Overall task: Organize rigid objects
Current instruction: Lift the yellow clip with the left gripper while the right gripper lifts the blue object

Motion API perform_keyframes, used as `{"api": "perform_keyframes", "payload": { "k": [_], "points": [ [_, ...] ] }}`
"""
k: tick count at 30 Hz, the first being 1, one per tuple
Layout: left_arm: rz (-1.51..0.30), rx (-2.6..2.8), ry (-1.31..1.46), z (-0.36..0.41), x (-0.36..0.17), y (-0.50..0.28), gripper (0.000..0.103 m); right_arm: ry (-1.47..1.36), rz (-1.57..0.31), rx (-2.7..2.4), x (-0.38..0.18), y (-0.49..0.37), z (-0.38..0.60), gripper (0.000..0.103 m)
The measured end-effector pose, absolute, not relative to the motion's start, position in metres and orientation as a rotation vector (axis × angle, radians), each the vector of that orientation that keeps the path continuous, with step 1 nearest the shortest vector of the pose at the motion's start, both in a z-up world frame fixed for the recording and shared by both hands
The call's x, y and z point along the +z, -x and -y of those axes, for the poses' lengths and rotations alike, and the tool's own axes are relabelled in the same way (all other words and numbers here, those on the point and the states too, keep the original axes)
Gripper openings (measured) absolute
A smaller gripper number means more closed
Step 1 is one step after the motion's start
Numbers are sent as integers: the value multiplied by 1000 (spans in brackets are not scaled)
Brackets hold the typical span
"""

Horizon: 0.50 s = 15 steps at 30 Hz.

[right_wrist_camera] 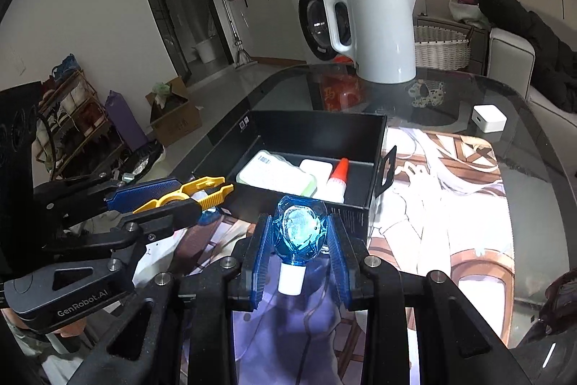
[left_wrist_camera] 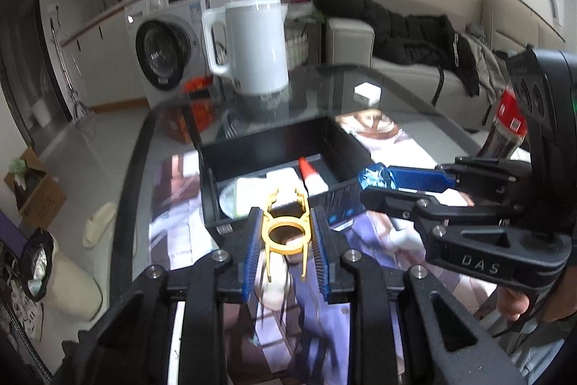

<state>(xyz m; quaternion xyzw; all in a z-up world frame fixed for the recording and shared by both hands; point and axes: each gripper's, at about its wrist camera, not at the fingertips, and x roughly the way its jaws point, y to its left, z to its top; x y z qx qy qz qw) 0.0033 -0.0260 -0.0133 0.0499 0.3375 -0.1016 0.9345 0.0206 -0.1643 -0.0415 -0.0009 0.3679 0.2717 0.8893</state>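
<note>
Crowding both loads toward the open black cardboard box risks collision: left gripper jaws pinch a yellow plastic ring clip, right gripper jaws clamp a translucent blue faceted bulb.

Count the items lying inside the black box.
3: a pale green flat case at left, a white block in the middle, a red-capped glue bottle at right inside the black box; more may be hidden.

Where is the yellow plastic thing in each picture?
Left wrist view: the yellow clip sits low in the middle, pinched in the left gripper.
Right wrist view: the same clip is at the left, sticking out toward the black box.
Shared landmark: the white kettle stands behind the box in both.
</note>
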Motion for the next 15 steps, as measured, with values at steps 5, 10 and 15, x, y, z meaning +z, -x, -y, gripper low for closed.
{"api": "perform_keyframes", "payload": {
  "k": [5,10,15],
  "points": [
    [-520,-169,-102,26,12,11,24,12,-592,570,-19,0,163,31],
    [-381,-151,-114,30,29,25,24,25,-416,558,3,25,167,31],
    [-321,-150,-128,32,34,33,24,36,-294,554,14,45,169,31]
  ]
}}
